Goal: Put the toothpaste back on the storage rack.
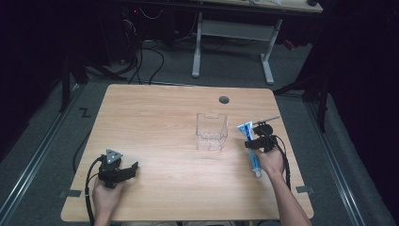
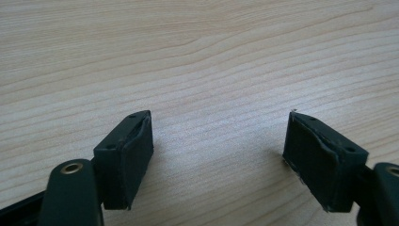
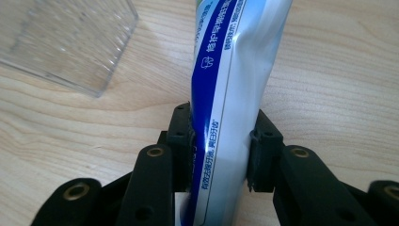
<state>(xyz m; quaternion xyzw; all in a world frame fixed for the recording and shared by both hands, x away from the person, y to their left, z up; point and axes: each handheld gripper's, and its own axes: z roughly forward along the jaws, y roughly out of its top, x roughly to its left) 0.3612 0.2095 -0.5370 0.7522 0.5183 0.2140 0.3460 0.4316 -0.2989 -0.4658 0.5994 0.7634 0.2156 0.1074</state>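
Wooden table (image 1: 155, 122), toothpaste tube (image 1: 251, 147) cap toward person

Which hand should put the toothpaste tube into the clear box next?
Right, most likely. The right gripper is shut on the toothpaste tube, close beside the clear box. The left gripper sits open and empty near the table's front left.

Worktop (image 1: 155, 141): light wood grain, rounded corners, round cable hole (image 1: 224, 100) near far edge.
Floor (image 1: 226, 70): grey carpet; black cables (image 1: 150, 61) trailing at far left; metal rails (image 1: 33, 155) along both sides.
Second desk (image 1: 235, 28): behind, white legs, wood top.
Surround: dark curtains (image 1: 367, 94) left and right.
Light: dim room, worktop lit from above.
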